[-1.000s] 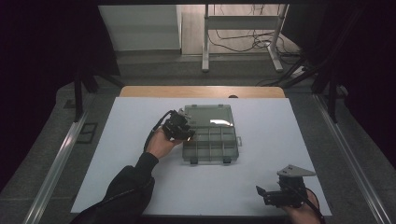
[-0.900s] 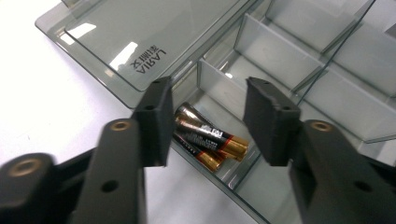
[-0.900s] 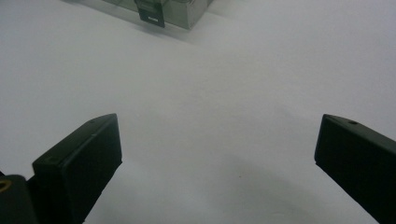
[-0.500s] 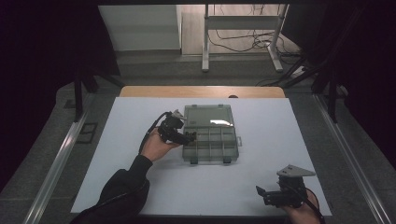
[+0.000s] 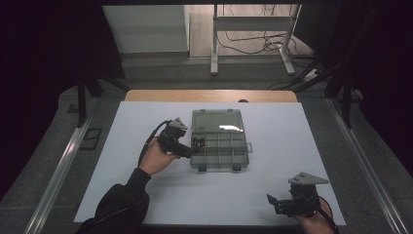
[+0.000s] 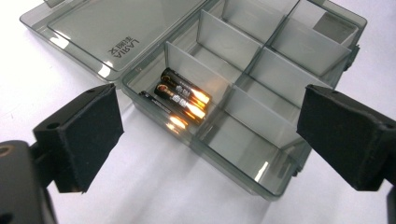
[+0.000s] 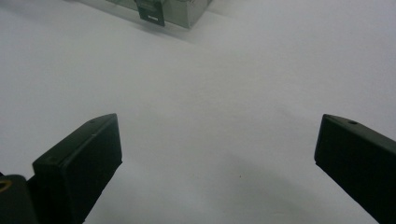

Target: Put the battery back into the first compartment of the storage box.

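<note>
Open box (image 5: 219,141) on white table (image 5: 146,195). Left gripper (image 5: 187,151), jaws wide, empty, beside its corner cell holding batteries (image 6: 182,95); right gripper (image 5: 272,204) wide, well apart.

Batteries (image 6: 181,94) are lying in the left-end compartment of the organizer box (image 5: 220,151), which is sitting mid-table (image 5: 146,200).

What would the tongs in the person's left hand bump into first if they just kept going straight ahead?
Most likely the near wall of the open organiser box, at the corner compartment holding the batteries. The left tongs are wide open and aimed right at it, though how far off it sits is hard to judge.
</note>
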The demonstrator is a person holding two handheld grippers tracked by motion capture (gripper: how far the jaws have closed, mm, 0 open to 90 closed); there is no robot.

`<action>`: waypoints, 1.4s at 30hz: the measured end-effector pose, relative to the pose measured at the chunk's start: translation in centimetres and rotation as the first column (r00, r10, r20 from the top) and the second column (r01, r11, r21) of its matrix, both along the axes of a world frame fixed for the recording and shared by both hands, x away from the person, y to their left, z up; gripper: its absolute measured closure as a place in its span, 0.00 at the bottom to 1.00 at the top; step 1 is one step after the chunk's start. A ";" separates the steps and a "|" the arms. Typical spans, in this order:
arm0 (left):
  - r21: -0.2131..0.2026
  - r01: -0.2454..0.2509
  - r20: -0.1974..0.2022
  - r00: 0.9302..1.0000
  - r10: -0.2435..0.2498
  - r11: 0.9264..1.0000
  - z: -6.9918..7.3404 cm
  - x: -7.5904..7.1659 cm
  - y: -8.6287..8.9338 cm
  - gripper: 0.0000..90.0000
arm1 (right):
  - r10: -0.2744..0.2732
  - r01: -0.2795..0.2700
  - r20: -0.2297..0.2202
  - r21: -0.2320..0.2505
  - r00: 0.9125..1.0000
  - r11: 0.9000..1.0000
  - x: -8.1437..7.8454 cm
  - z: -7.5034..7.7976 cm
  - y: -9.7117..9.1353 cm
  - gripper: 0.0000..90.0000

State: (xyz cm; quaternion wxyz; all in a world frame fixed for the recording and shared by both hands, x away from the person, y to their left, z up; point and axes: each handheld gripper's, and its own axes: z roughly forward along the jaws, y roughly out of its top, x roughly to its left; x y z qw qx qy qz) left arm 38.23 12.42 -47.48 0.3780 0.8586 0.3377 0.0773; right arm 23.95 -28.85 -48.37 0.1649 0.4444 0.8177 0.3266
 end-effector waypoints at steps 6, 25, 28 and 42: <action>-0.015 -0.003 0.002 1.000 0.003 1.000 -0.1 -0.8 0.7 0.06 | 0.000 0.000 0.000 -0.001 1.000 1.000 0.0 0.0 0.0 0.01; 0.024 0.017 0.015 1.000 -0.017 1.000 -0.6 -2.8 1.4 0.03 | 0.000 0.000 0.007 0.002 1.000 1.000 -0.1 0.0 0.0 0.01; 0.025 0.015 0.022 1.000 -0.015 1.000 -0.5 -3.1 1.5 0.02 | 0.000 0.000 0.008 0.003 1.000 1.000 -0.1 0.0 0.0 0.01; 0.006 -0.012 0.052 0.999 0.012 1.000 -0.2 -4.6 2.9 0.00 | 0.000 0.000 0.013 0.002 1.000 1.000 -0.1 0.1 0.0 0.01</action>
